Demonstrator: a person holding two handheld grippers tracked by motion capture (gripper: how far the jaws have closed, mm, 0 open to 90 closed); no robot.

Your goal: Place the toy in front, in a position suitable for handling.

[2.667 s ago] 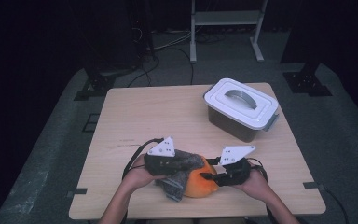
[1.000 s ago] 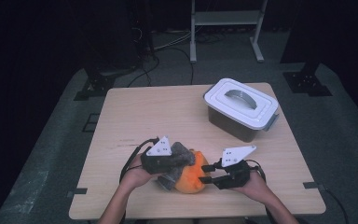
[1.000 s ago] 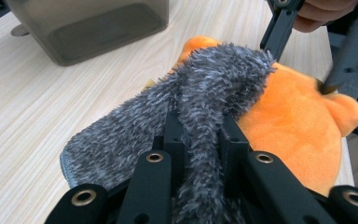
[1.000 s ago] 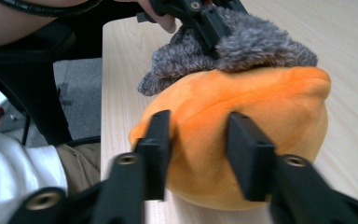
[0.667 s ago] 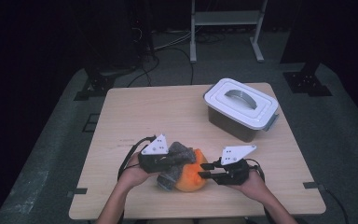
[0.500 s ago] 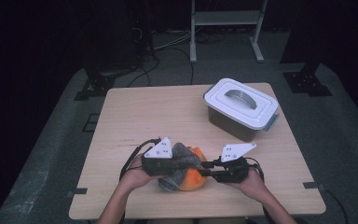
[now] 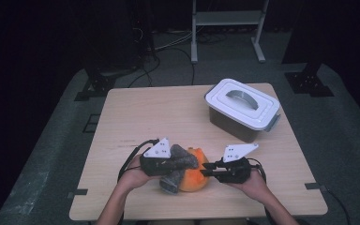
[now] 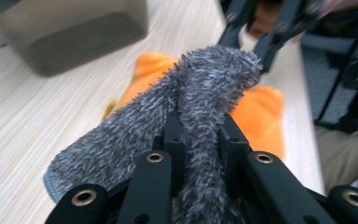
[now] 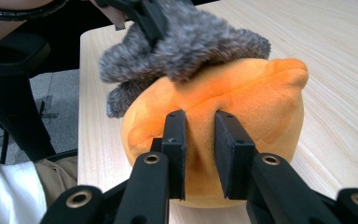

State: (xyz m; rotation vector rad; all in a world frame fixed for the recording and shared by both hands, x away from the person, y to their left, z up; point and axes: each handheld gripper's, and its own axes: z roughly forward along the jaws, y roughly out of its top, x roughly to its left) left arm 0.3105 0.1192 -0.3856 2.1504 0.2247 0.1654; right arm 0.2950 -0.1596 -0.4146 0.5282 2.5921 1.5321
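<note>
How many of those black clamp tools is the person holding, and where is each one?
2. The left gripper sits at the table's near edge, clamped on the grey furry cloth. The right gripper is just beside it, pinching the orange plush toy.

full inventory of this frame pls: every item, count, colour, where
plush toy: 1, orange, on the table's near edge between the two grippers
furry fabric: 1, grey, draped over the toy's left side
lidded bin: 1, white lid with a grey handle on a grey body, far right of the table
table: 1, light wood, centre of the high view
metal frame: 1, white, on the floor beyond the table
floor cables: several, dark, beyond the table
left gripper: 1, black, jaws shut on the furry fabric
right gripper: 1, black, jaws pinching a fold of the plush toy
hands: 2, one holding each gripper
</note>
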